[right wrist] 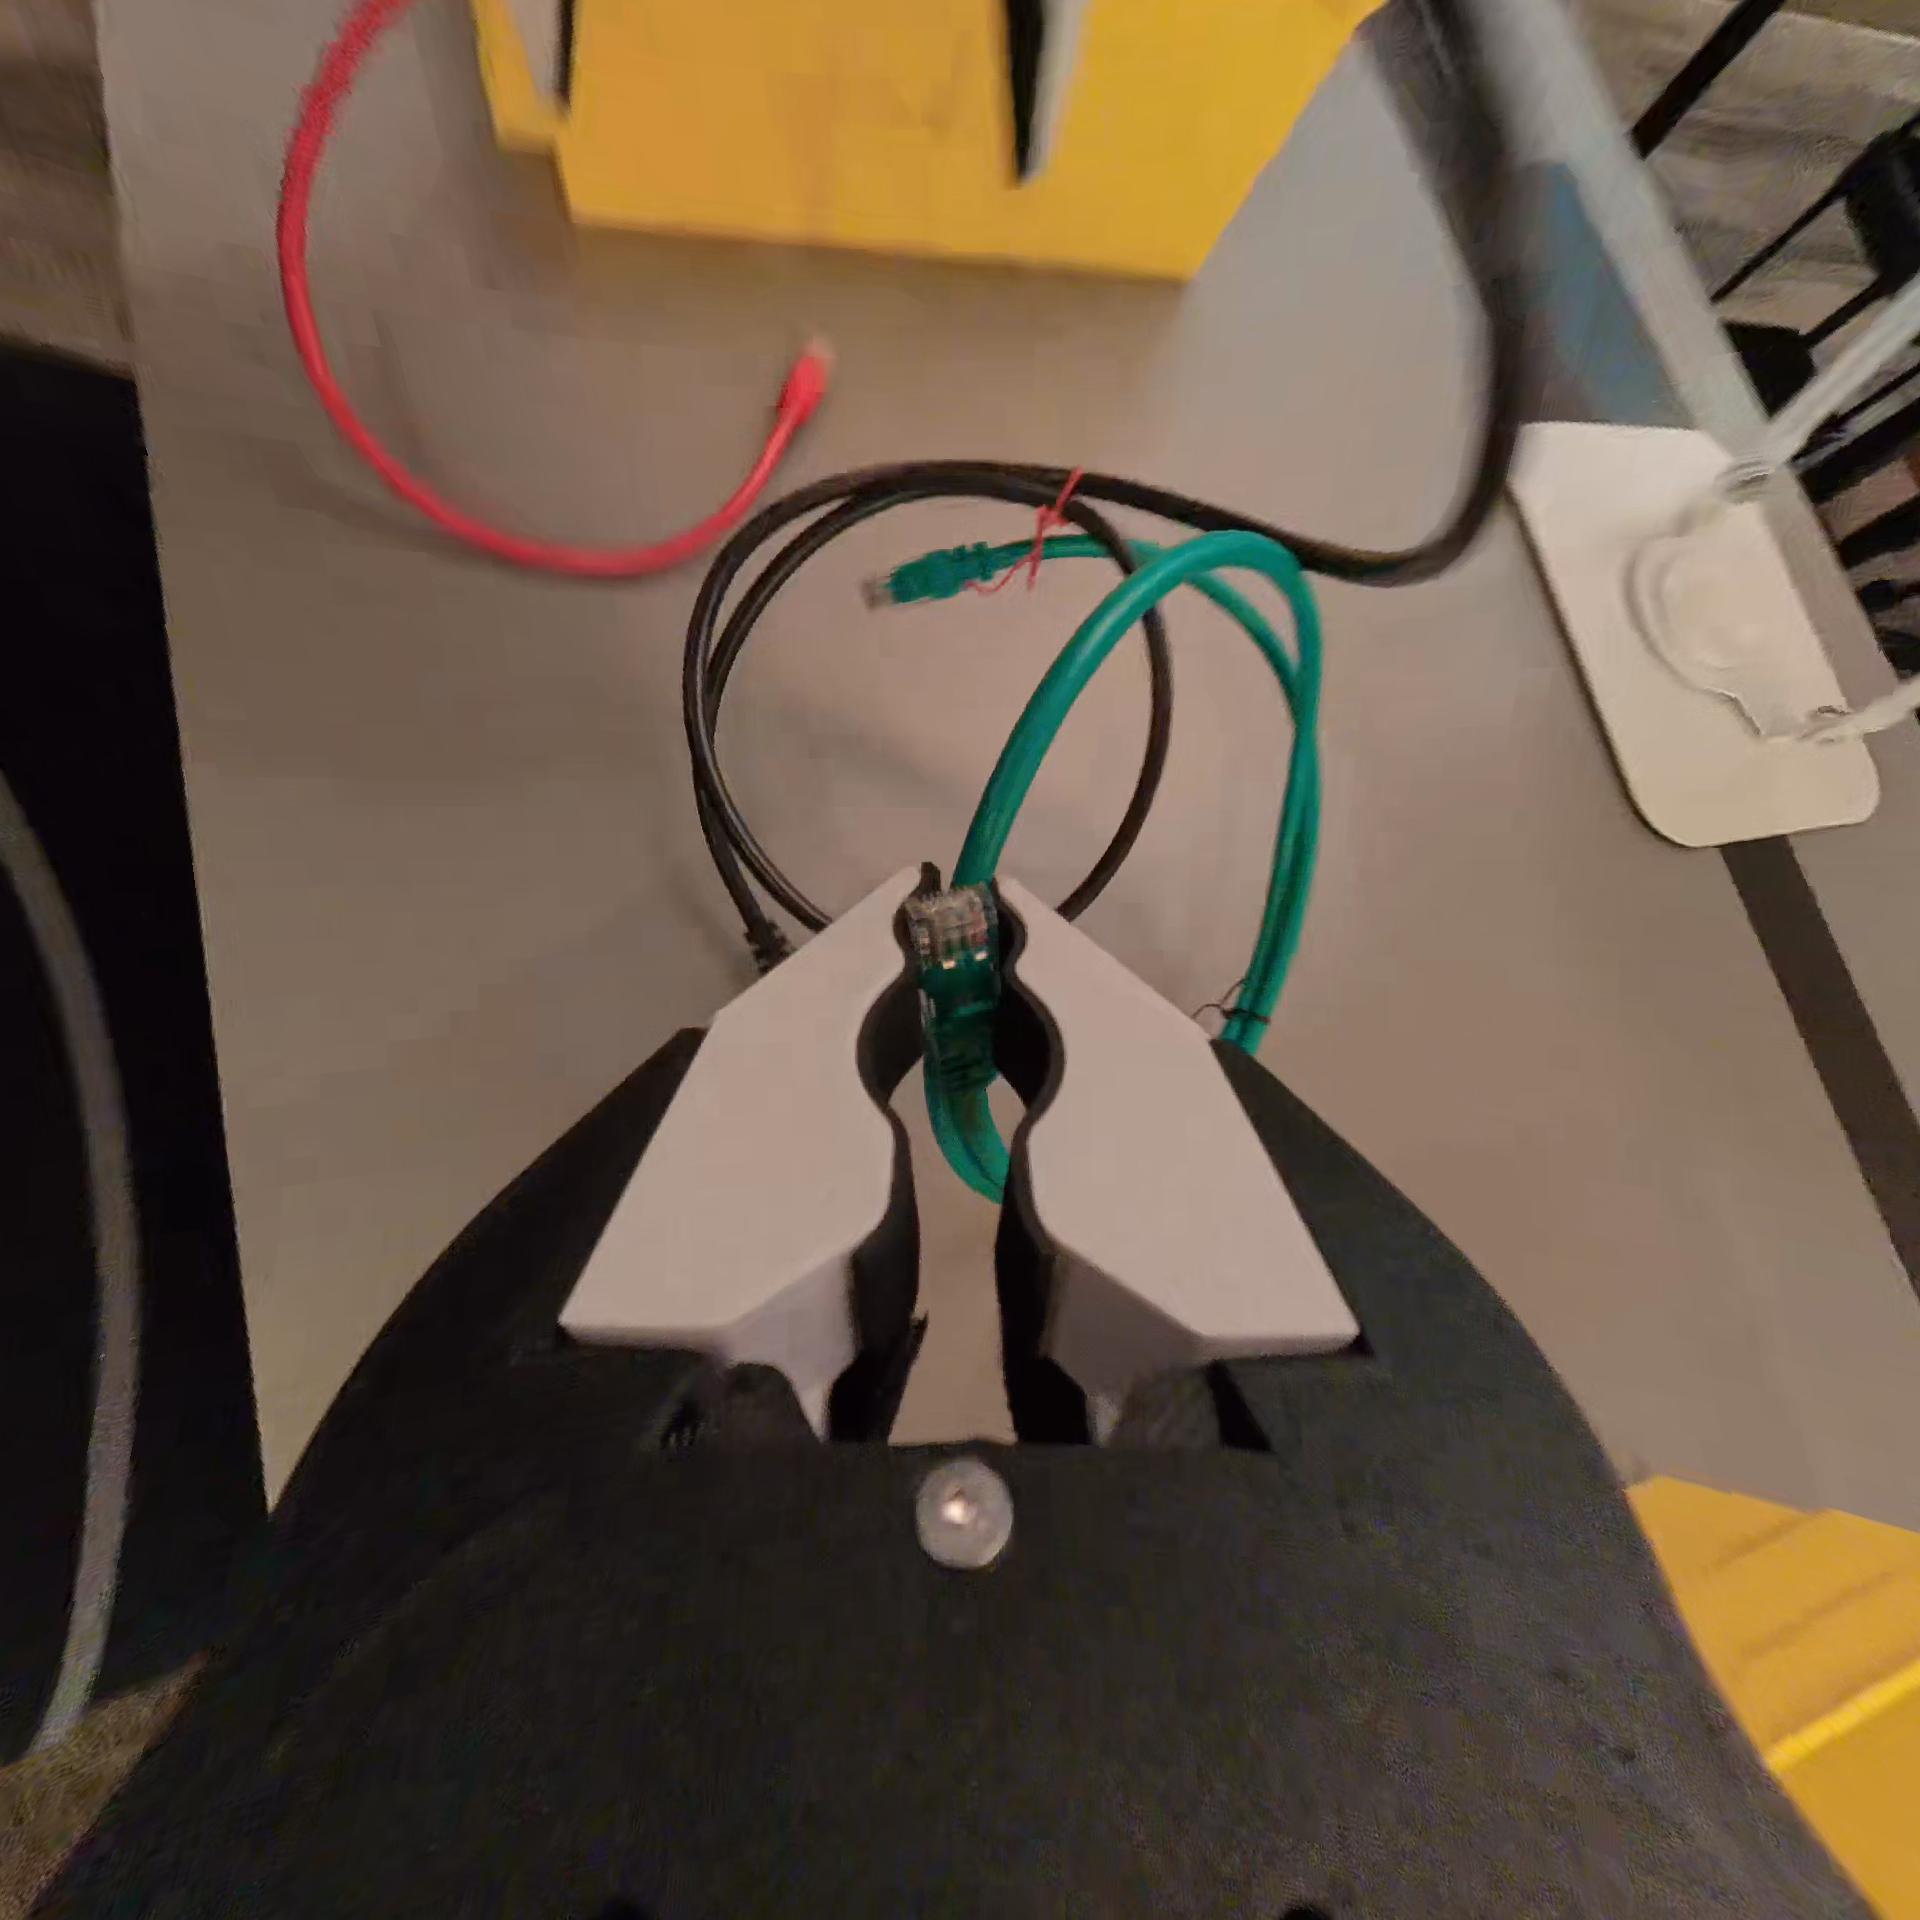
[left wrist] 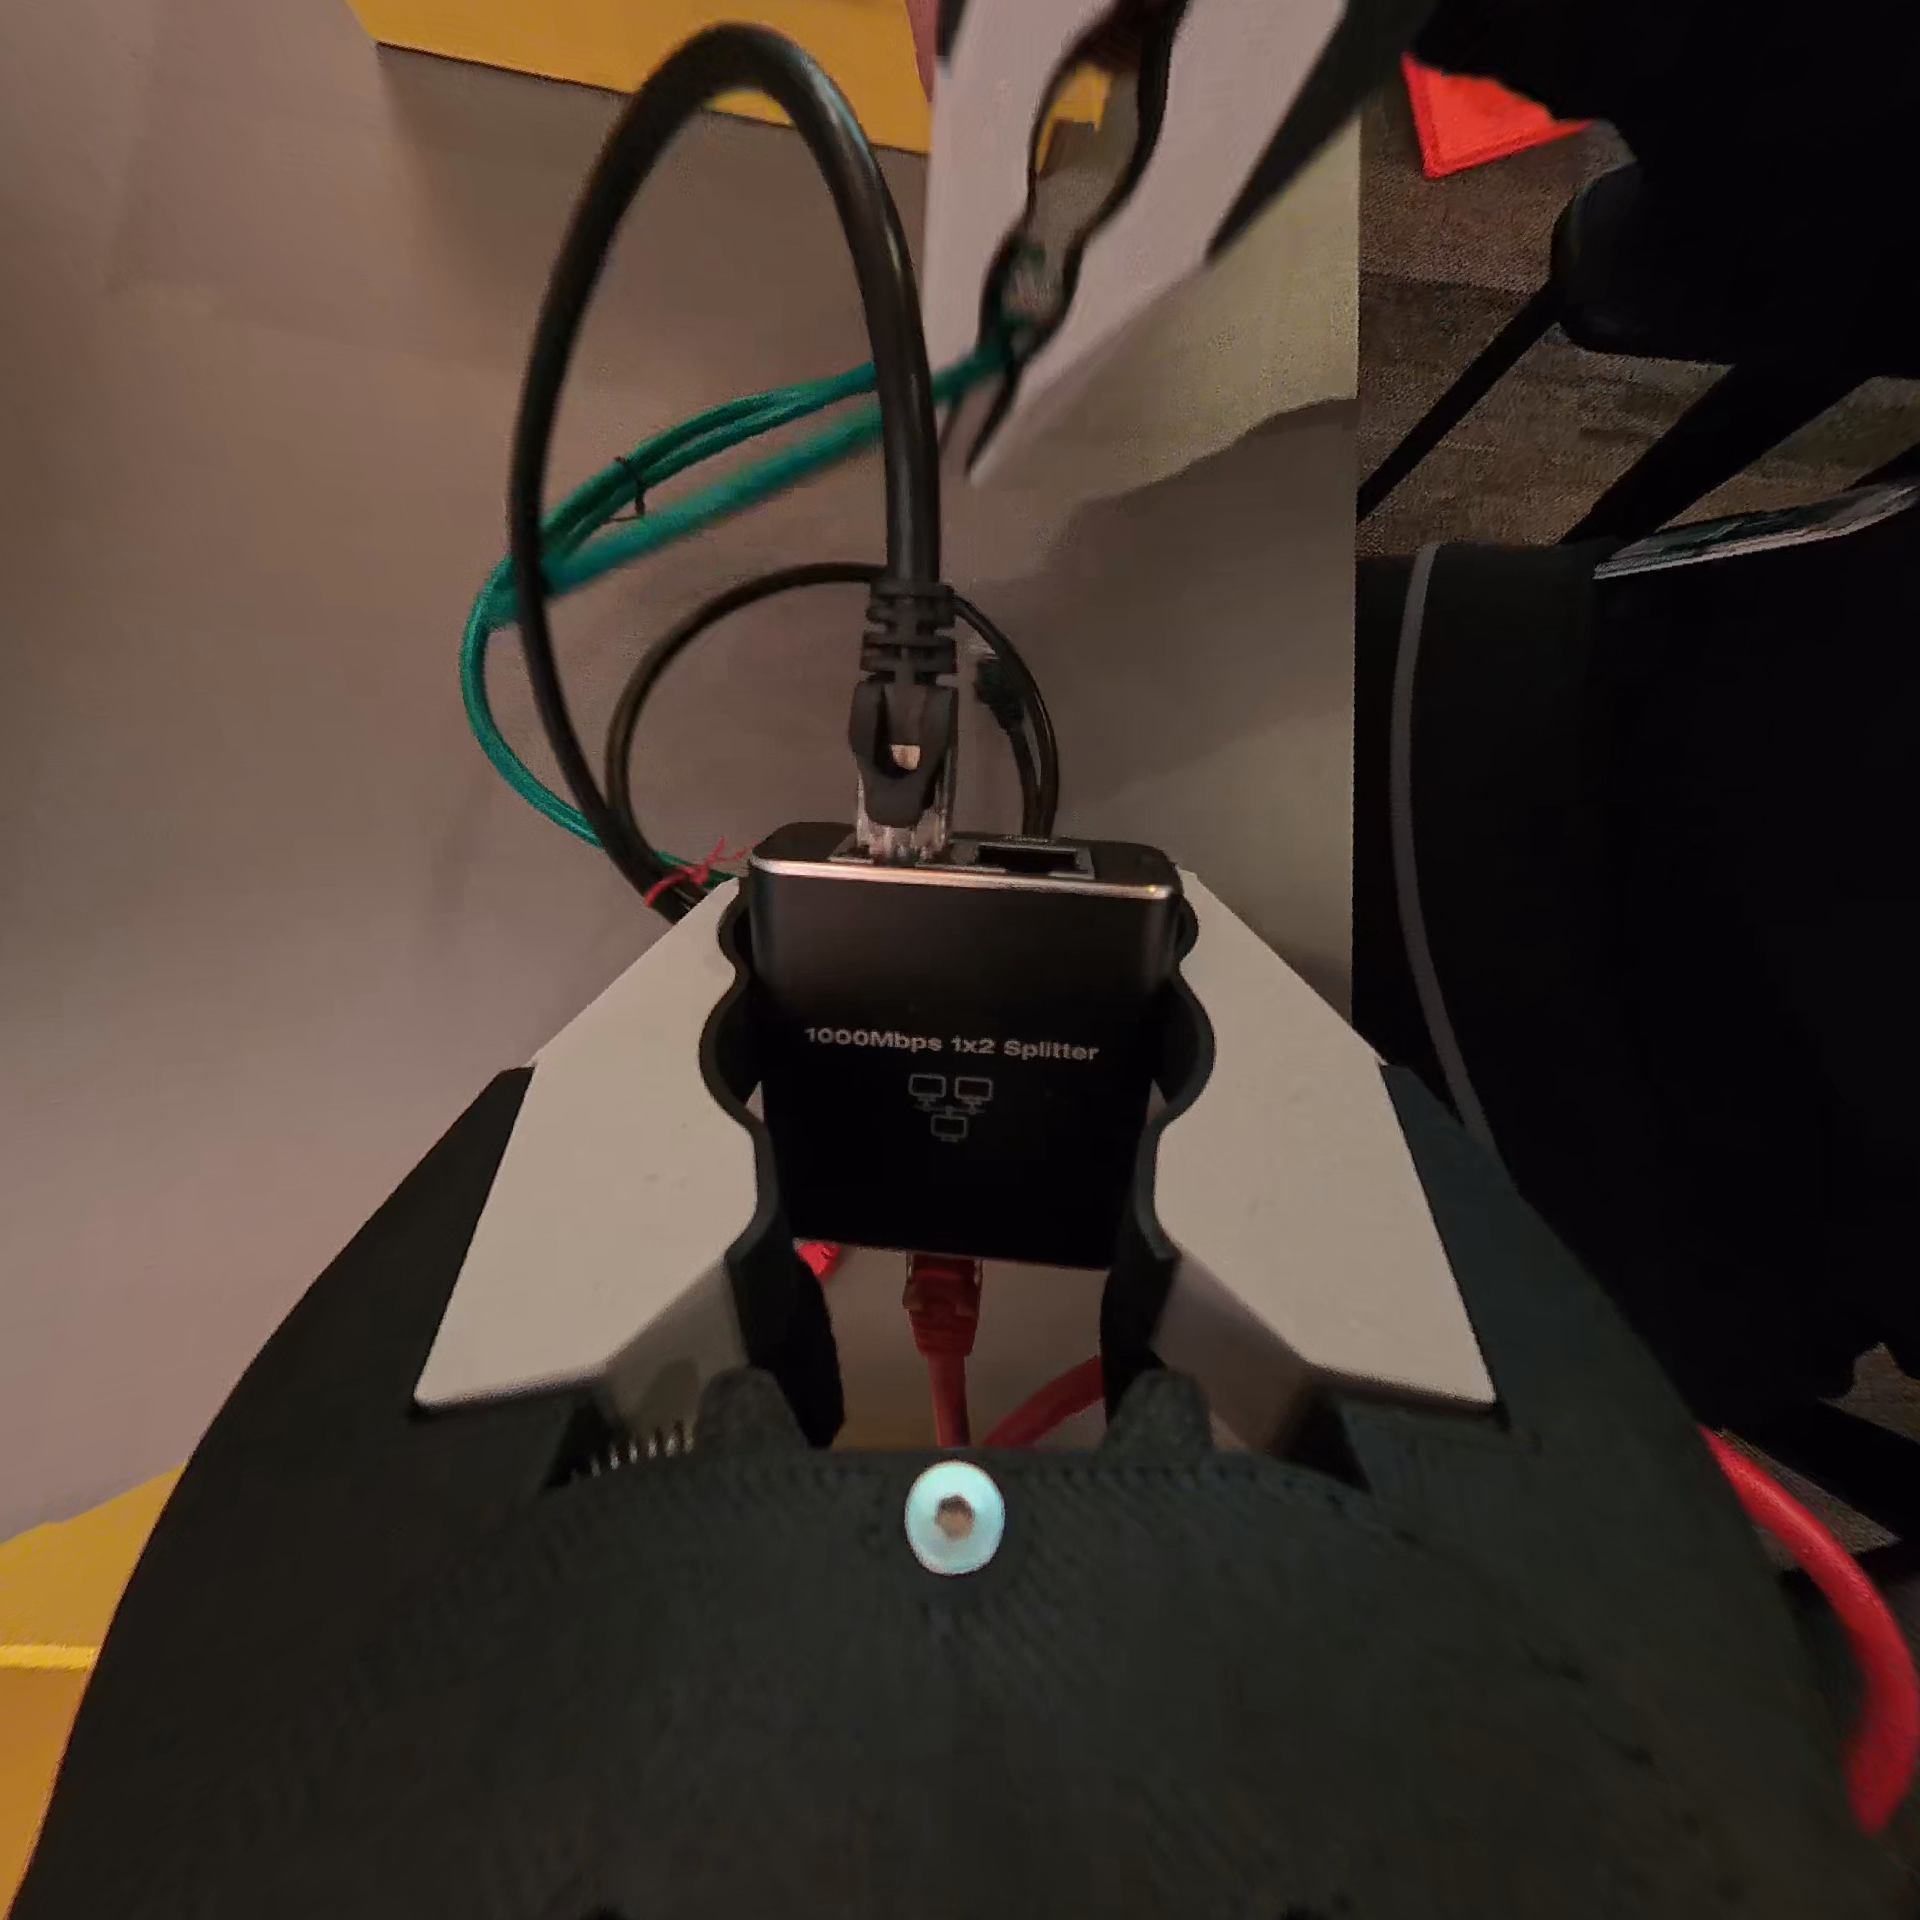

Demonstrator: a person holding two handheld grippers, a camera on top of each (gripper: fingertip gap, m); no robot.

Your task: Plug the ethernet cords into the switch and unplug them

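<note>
The left tool (left wrist: 961,1023) is clamped on a small black box-shaped switch (left wrist: 961,1070), held above the grey desk (left wrist: 260,623), with a black ethernet cord's plug (left wrist: 902,769) seated in one of its far ports and a red ethernet cord (left wrist: 943,1340) entering its near end. The right tool (right wrist: 951,925) grips the clear plug of a green ethernet cord (right wrist: 1143,665) over the desk, whose other plug (right wrist: 920,577) lies near a coiled black cord (right wrist: 717,665) mid-desk.
</note>
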